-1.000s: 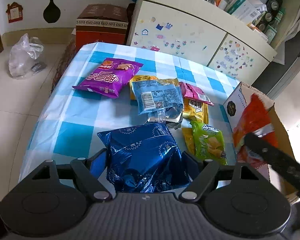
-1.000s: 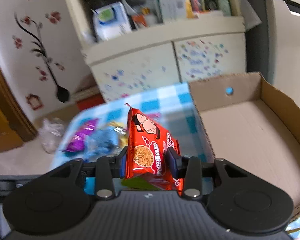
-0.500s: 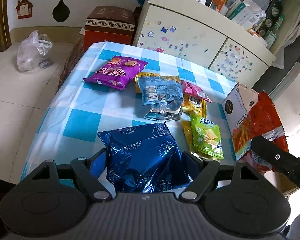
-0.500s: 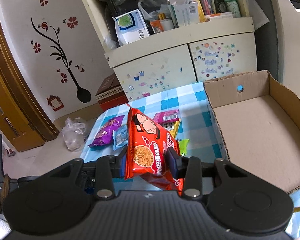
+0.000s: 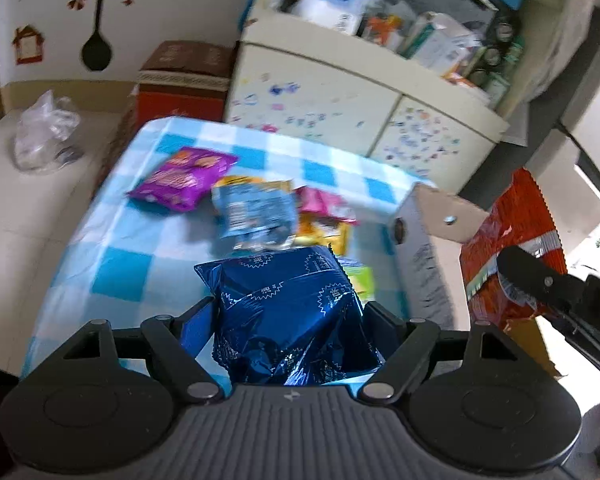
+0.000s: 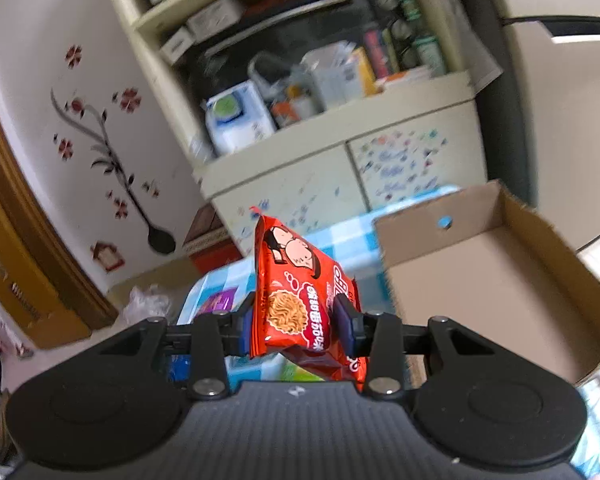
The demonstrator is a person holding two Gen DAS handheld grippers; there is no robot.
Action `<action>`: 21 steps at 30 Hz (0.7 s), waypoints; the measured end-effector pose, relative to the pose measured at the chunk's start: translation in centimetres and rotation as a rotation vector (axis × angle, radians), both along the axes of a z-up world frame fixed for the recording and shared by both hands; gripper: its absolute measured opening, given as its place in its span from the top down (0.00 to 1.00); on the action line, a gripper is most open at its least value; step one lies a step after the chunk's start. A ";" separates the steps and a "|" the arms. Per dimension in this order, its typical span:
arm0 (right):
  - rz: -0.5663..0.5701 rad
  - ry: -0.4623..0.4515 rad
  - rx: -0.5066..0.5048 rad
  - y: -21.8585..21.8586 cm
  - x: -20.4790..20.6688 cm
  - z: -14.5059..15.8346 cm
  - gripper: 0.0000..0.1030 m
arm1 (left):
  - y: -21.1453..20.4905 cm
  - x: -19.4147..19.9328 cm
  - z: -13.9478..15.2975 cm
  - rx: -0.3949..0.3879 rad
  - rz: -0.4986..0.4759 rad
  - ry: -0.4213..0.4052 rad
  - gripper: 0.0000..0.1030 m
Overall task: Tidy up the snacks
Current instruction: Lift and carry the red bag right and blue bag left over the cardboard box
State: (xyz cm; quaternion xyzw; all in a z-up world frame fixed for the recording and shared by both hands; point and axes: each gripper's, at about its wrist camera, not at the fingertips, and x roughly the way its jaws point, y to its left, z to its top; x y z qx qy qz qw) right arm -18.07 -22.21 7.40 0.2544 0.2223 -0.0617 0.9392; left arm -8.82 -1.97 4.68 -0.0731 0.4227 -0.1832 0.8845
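While a person works two handheld grippers over a table (image 5: pixel 112 240) draped in blue-and-white check, the left gripper (image 5: pixel 288 312) pinches a crumpled blue foil snack bag (image 5: pixel 288 312) between its jaws, the bag bulging up and forward out of the grip, raised above the cloth. Beyond those jaws lie the loose snacks: a purple packet (image 5: pixel 182 180) ahead and to the left, a pale blue packet (image 5: pixel 254 210) straight ahead, pink (image 5: pixel 324 204) and yellow (image 5: pixel 328 232) packets just to its right, and a green packet (image 5: pixel 360 280) peeking out beside the foil bag. An open cardboard box (image 5: pixel 432 248) stands to the right of the jaws. The right gripper (image 6: pixel 296 324) clamps a red noodle-snack packet (image 6: pixel 296 300) upright between its pads, one corner pointing up; in the left wrist view the same packet shows at far right, over the box. From the right wrist view, the box's bare brown floor sits ahead and to the right of the jaws. A cream cabinet (image 6: pixel 340 168) with stickered doors stands behind the table.
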 end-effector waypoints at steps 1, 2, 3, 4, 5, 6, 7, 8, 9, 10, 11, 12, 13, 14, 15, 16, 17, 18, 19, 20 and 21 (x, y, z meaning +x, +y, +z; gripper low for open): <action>-0.016 -0.009 0.011 -0.6 -0.3 0.2 0.62 | -0.6 -0.2 0.2 -0.001 -0.013 -0.007 0.19; -0.031 -0.014 0.022 -1.2 -0.6 0.4 0.62 | -1.3 -0.3 0.4 -0.003 -0.026 -0.011 0.19; -0.049 -0.017 0.034 -1.8 -0.9 0.6 0.62 | -1.9 -0.4 0.6 -0.008 -0.037 -0.012 0.19; -0.066 -0.018 0.042 -2.4 -1.1 0.7 0.62 | -2.6 -0.6 0.8 -0.014 -0.051 -0.015 0.19; -0.089 -0.018 0.048 -3.1 -1.3 0.8 0.62 | -3.2 -0.6 1.0 -0.018 -0.062 -0.016 0.19; -0.108 -0.017 0.053 -3.6 -1.5 0.9 0.62 | -3.8 -0.7 1.1 -0.021 -0.074 -0.018 0.19; -0.126 -0.014 0.058 -4.1 -1.7 0.9 0.62 | -4.5 -0.8 1.3 -0.024 -0.087 -0.021 0.19; -0.144 -0.012 0.068 -4.7 -1.9 1.0 0.62 | -5.1 -0.8 1.4 -0.026 -0.096 -0.023 0.19; -0.161 -0.010 0.080 -5.2 -2.2 1.0 0.62 | -5.7 -0.8 1.6 -0.031 -0.106 -0.022 0.19; -0.174 -0.010 0.091 -5.7 -2.4 1.0 0.62 | -6.3 -0.8 1.7 -0.037 -0.115 -0.020 0.19; -0.190 -0.011 0.104 -6.2 -2.6 1.0 0.62 | -6.8 -0.8 1.7 -0.043 -0.121 -0.017 0.19; -0.203 -0.012 0.112 -6.7 -2.9 1.0 0.62 | -7.4 -0.7 1.8 -0.051 -0.128 -0.014 0.19; -0.216 -0.014 0.120 -7.1 -3.1 1.1 0.62 | -7.9 -0.6 1.9 -0.058 -0.136 -0.011 0.19; -0.231 -0.017 0.130 -7.5 -3.4 1.1 0.62 | -8.5 -0.5 1.9 -0.067 -0.148 -0.008 0.19; -0.243 -0.020 0.140 -7.9 -3.6 1.1 0.62 | -9.0 -0.3 1.9 -0.077 -0.160 -0.003 0.19; -0.253 -0.023 0.148 -8.2 -3.9 1.1 0.62 | -9.6 -0.2 1.8 -0.085 -0.170 0.004 0.19; -0.263 -0.026 0.154 -8.6 -4.1 1.0 0.62 | -10.3 0.0 1.7 -0.090 -0.179 0.011 0.19; -0.274 -0.026 0.159 -8.8 -4.2 1.0 0.62 | -11.0 0.2 1.5 -0.096 -0.189 0.018 0.19; -0.286 -0.026 0.163 -9.1 -4.4 1.0 0.62 | -11.6 0.4 1.3 -0.099 -0.198 0.024 0.19; -0.299 -0.025 0.166 -9.4 -4.6 0.9 0.62 | -12.2 0.6 1.2 -0.102 -0.207 0.029 0.19; -0.312 -0.023 0.170 -9.7 -4.7 0.8 0.62 | -12.8 0.6 1.0 -0.107 -0.216 0.036 0.19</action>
